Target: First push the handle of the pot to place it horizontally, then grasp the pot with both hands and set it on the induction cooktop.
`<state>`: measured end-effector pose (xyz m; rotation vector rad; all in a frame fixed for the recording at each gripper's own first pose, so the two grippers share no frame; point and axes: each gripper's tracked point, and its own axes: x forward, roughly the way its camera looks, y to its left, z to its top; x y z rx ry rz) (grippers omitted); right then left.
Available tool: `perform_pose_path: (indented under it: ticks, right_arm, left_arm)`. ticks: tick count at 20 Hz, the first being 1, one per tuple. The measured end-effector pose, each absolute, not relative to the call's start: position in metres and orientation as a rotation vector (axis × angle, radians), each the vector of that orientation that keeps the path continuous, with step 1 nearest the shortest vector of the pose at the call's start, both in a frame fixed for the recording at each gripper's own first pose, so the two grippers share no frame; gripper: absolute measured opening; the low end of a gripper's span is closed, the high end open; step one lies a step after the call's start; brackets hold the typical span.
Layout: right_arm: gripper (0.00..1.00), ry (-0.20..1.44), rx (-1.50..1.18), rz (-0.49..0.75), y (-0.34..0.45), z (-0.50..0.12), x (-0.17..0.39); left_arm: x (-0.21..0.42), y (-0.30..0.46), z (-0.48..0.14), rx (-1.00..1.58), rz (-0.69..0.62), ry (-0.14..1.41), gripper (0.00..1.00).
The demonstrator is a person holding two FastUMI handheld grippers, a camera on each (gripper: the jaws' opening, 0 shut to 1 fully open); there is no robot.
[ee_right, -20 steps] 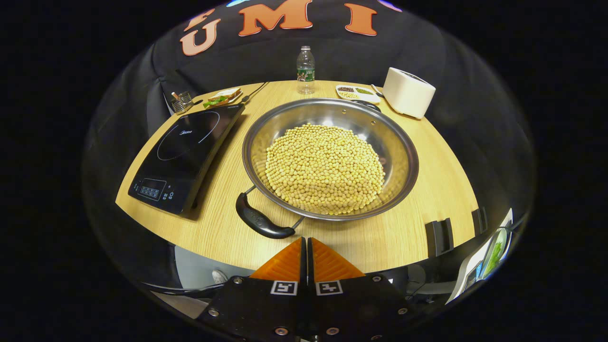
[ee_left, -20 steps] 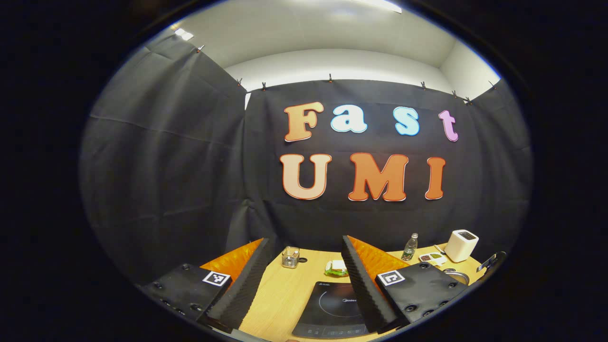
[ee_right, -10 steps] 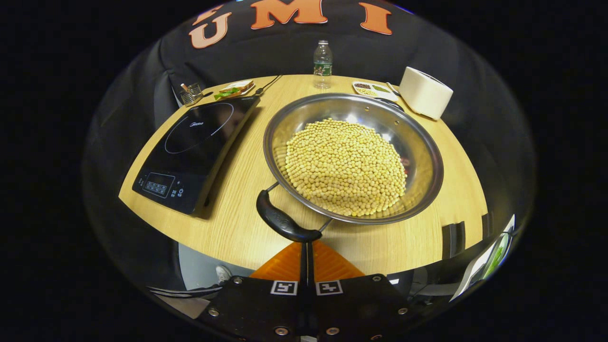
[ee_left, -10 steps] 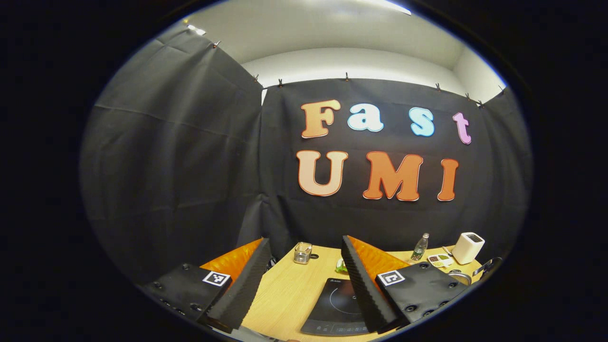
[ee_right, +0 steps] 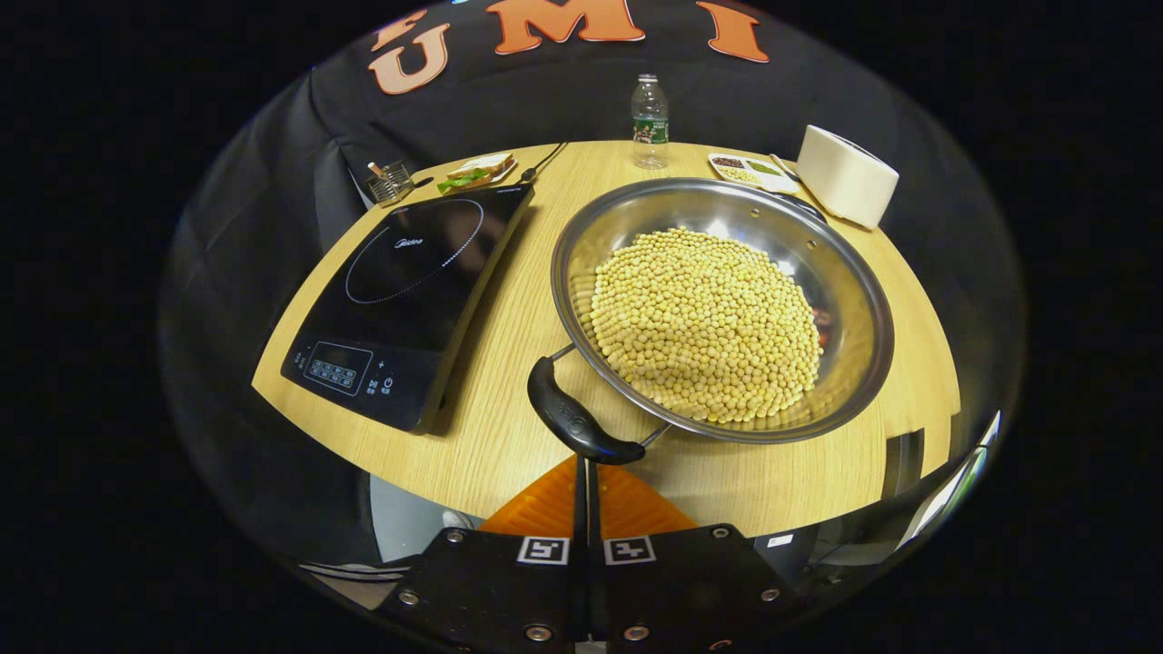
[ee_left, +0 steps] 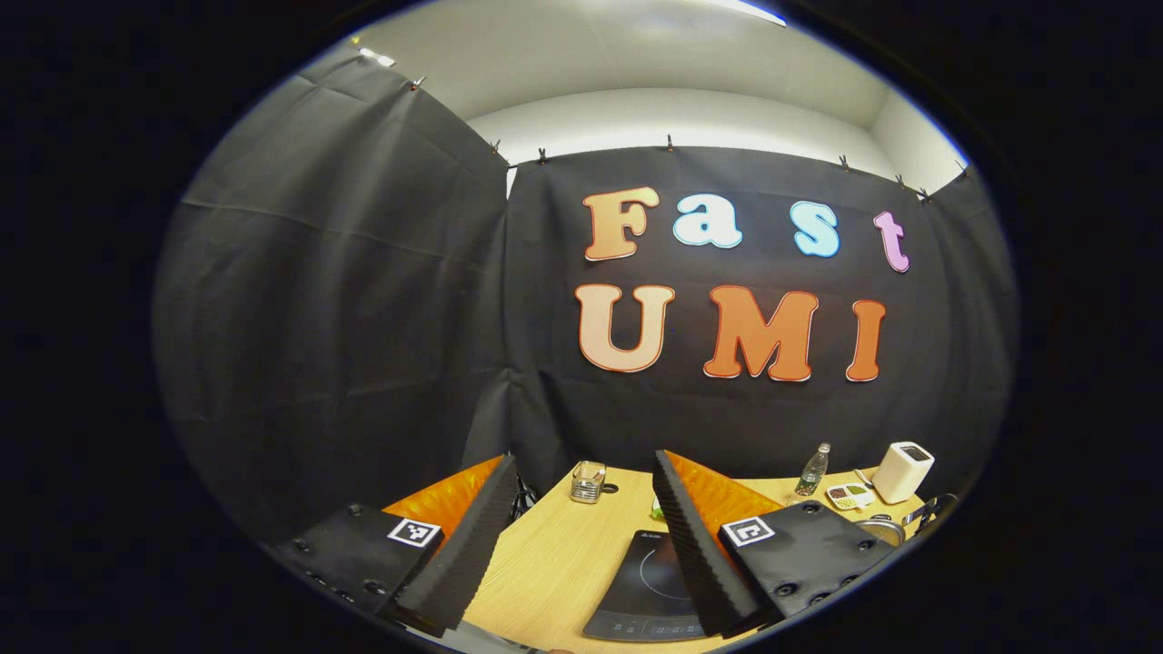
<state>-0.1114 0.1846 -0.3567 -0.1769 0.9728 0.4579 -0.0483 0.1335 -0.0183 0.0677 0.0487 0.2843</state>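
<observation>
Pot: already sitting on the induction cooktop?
No. In the right gripper view the pot rests on the wooden table, beside the induction cooktop.

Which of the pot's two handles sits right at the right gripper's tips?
The near black handle, touching the closed tips of the right gripper. The other handle lies on the steel pot's far rim by the white appliance.

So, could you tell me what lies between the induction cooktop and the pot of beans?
In the right gripper view, only a bare strip of wooden table separates the induction cooktop from the pot; nothing stands there.
</observation>
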Motion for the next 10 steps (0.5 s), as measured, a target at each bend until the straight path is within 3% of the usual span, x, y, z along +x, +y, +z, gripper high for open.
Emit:
perform_pose_path:
  ticks: [10]
  right_arm:
    - [0.00, 0.954, -0.196, 0.534, 0.222, -0.354, -0.103]
  left_arm:
    - [-0.062, 0.159, -0.019, 0.078, 0.349, 0.054, 0.98]
